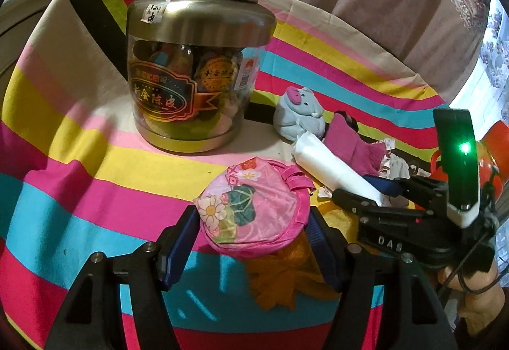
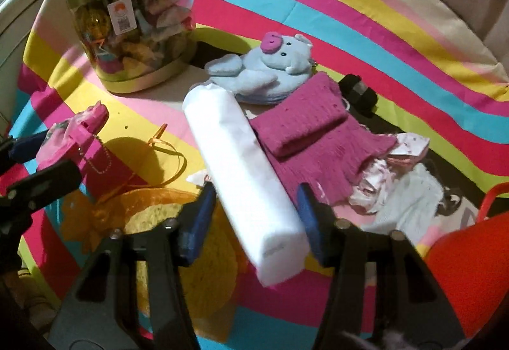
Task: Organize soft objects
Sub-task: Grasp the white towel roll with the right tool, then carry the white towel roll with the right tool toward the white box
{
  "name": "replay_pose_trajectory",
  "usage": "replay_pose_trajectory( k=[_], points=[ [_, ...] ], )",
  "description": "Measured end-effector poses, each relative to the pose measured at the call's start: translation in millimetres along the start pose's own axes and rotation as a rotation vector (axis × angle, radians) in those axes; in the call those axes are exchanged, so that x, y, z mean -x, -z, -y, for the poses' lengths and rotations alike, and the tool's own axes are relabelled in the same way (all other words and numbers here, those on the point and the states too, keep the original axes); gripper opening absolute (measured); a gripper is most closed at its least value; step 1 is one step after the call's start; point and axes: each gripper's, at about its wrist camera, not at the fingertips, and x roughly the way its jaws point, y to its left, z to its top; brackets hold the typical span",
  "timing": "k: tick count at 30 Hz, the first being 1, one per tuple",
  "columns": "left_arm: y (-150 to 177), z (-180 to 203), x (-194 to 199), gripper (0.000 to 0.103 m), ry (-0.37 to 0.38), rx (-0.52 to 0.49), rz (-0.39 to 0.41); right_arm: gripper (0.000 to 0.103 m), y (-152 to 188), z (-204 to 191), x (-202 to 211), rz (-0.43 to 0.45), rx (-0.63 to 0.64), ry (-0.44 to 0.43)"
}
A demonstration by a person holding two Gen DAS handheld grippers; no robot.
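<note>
Both cameras ride close above the striped cloth (image 1: 79, 184), each looking steeply down along its own fingers. The left wrist view faces the jar (image 1: 197, 64) head-on; the right sees it upper left. Shared ground — jar, plush toy (image 2: 270, 67), white roll (image 2: 241, 172) — and each view catches the other gripper.

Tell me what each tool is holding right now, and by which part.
The left tool clamps the pink floral pouch across its round sides. The right tool straddles the white roll near its lower end, but contact cannot be told.

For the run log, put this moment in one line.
left gripper: shut on pink floral pouch | right gripper: around white roll, grip unclear | blue plush, magenta knit: on striped cloth
</note>
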Motion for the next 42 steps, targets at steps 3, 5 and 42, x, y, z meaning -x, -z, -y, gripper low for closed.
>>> replay_pose_trajectory(
  k=[3, 5, 42],
  points=[
    [-0.3, 0.9, -0.3, 0.068, -0.002, -0.003, 0.005, 0.049, -0.5, 5.3, 2.1, 0.011, -0.042, -0.029],
    [-0.3, 1.2, 0.9, 0.068, 0.0, -0.005, 0.009, 0.045, 0.9, 3.5, 8.4, 0.029, -0.037, -0.026],
    [42.1, 114.9, 101.6, 0.068, 0.162, -0.157, 0.073, 0.037, 143.2, 57.0, 193.6, 0.163, -0.33, 0.054]
  ],
)
